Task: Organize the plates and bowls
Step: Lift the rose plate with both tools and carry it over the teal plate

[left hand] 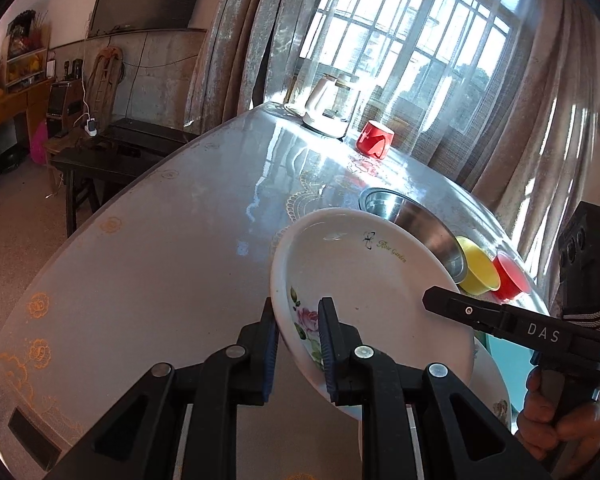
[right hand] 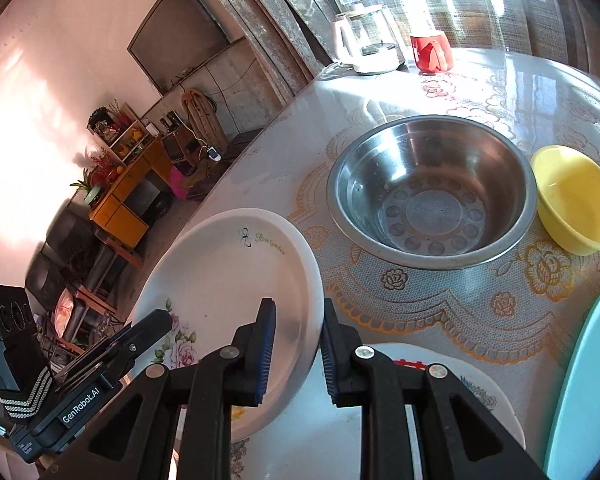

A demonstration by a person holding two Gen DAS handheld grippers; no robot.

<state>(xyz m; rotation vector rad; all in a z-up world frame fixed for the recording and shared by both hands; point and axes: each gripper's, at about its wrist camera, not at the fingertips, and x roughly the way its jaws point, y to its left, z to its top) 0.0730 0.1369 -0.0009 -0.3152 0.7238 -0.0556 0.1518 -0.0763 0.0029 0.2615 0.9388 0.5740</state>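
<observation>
Glass kettle (right hand: 370, 46) and red mug (right hand: 432, 53) near the table's far edge, curtained window (left hand: 412, 36) behind.

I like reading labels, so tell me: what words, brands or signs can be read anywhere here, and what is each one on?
"Rose Garden": printed in green on the white plate, beside a small black butterfly mark.
"DAS": white letters on the right gripper body, seen from the left wrist.
"GenRobot.AI": white letters on the left gripper body, seen from the right wrist.
The red cup carries a white mark, too unclear to read.
</observation>
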